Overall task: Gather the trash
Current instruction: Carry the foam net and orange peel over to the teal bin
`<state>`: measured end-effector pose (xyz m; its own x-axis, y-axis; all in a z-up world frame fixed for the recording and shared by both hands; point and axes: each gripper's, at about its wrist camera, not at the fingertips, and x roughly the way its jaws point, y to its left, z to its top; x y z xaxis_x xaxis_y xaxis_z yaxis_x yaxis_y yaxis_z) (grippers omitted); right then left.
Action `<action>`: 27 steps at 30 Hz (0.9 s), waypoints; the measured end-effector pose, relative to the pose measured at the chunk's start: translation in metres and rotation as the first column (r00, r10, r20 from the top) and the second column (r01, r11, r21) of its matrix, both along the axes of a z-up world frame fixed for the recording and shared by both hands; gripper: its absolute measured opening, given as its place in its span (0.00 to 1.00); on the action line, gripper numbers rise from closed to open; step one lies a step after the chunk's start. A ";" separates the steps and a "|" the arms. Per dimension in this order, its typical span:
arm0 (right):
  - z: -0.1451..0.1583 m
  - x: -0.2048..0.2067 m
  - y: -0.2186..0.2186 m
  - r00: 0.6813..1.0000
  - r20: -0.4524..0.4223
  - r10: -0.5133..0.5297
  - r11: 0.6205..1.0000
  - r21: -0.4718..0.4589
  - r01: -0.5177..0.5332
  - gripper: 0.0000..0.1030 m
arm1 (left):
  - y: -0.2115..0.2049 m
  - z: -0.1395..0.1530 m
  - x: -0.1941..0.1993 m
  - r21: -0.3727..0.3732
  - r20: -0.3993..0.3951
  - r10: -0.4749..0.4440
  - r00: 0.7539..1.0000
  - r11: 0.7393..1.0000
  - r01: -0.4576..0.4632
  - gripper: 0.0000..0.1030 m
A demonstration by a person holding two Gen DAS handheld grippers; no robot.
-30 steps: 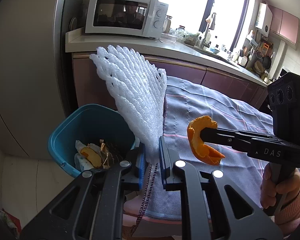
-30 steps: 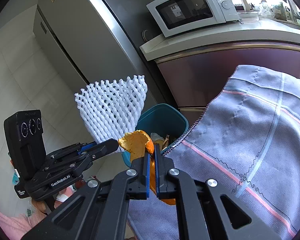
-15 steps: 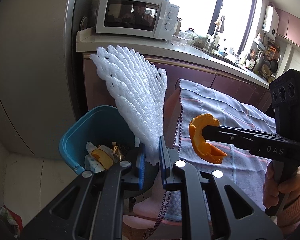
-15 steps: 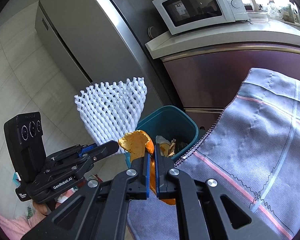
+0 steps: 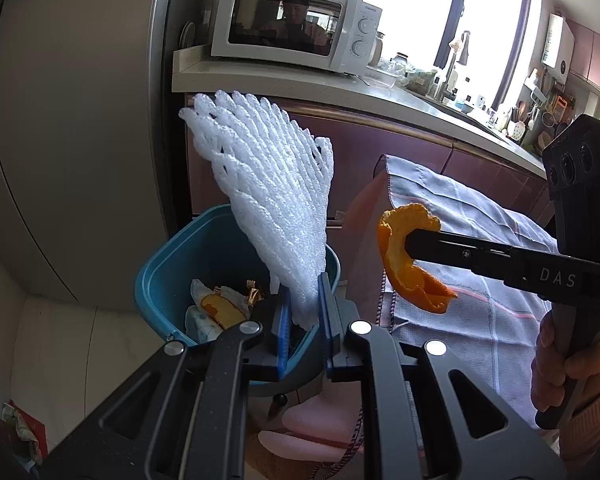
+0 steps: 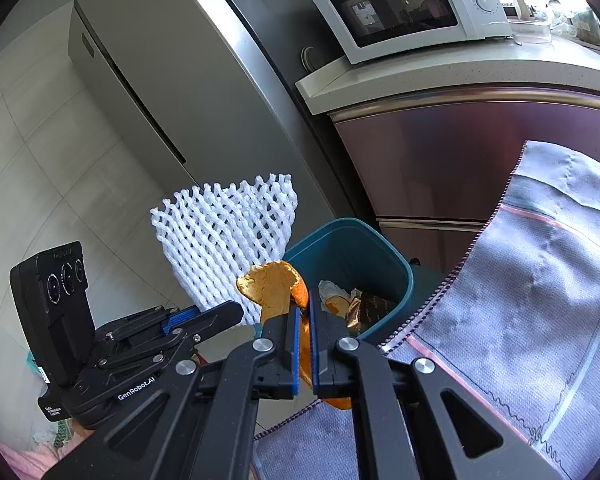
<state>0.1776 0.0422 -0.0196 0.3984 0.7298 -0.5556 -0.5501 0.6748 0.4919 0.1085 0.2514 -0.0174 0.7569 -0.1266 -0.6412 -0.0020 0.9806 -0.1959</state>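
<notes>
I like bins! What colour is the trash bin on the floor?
The trash bin is teal blue, inside and out. It shows best in the left wrist view.

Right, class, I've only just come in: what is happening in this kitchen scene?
A person is collecting trash with two handheld grippers. The left gripper is shut on a white foam fruit net, the right gripper on an orange peel. Both hang by the teal bin, which already holds scraps. Nothing is dropped yet.

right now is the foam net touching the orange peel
Apart. The left wrist view shows the foam net standing up from the left gripper, with cabinet and cloth visible in a clear gap before the orange peel in the right gripper.
</notes>
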 end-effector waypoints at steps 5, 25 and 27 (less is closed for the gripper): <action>-0.002 0.005 0.006 1.000 -0.006 0.003 1.000 -0.006 -0.003 0.03 | 0.002 -0.002 0.005 0.000 -0.006 0.009 1.000 1.000 -0.009 0.13; -0.011 0.018 0.024 1.000 -0.021 0.015 0.999 -0.043 -0.016 0.03 | 0.008 -0.018 0.019 0.001 -0.051 0.046 0.998 0.999 -0.046 0.13; -0.012 0.019 0.024 1.000 -0.024 0.015 0.999 -0.046 -0.016 0.03 | 0.009 -0.019 0.020 0.001 -0.053 0.048 0.997 0.999 -0.048 0.13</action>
<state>0.1971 0.0665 -0.0314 0.3735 0.7094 -0.5978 -0.5495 0.6883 0.4735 0.1286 0.2604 -0.0365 0.7272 -0.0910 -0.6804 -0.0592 0.9792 -0.1942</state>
